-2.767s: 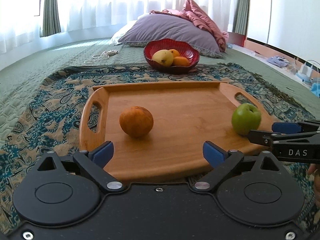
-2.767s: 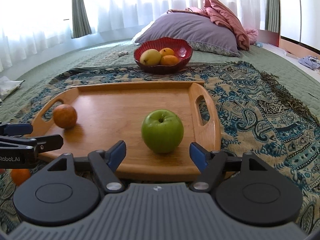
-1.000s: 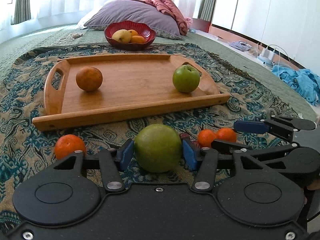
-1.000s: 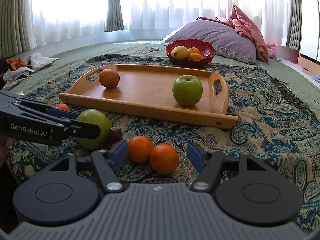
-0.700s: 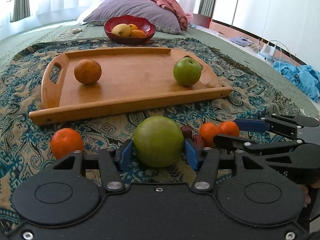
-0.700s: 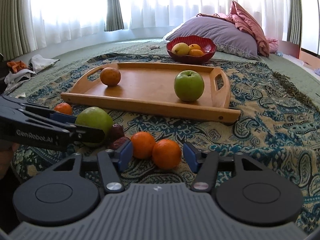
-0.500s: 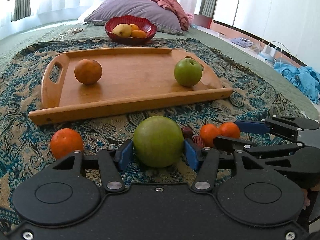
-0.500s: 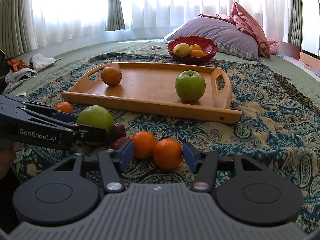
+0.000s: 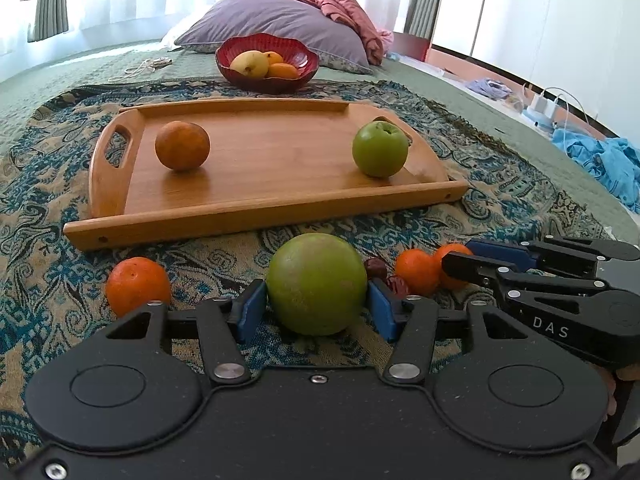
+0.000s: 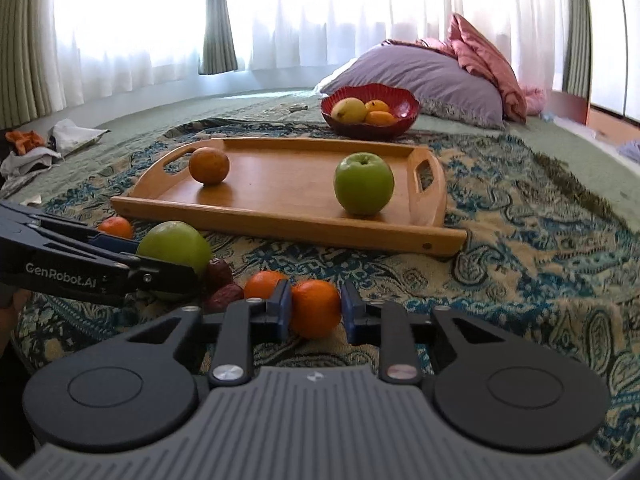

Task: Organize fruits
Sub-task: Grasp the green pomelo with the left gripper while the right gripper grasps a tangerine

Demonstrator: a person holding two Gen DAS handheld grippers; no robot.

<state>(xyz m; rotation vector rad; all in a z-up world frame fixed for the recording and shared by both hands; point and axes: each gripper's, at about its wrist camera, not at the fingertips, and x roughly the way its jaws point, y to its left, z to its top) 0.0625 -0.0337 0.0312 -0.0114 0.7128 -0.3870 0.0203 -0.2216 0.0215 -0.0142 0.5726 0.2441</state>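
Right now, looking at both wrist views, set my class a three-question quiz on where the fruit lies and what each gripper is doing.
1. True or false: the wooden tray holds three fruits.
2. Multiple choice: the left gripper has its pads on either side of
A. a small orange
B. the large green fruit
C. a dark date
3. Short answer: which fruit sits between the right gripper's pads, and where does it rest?

Key
1. False: only a brownish orange fruit and a green apple.
2. B
3. A small orange, on the patterned blanket in front of the tray.
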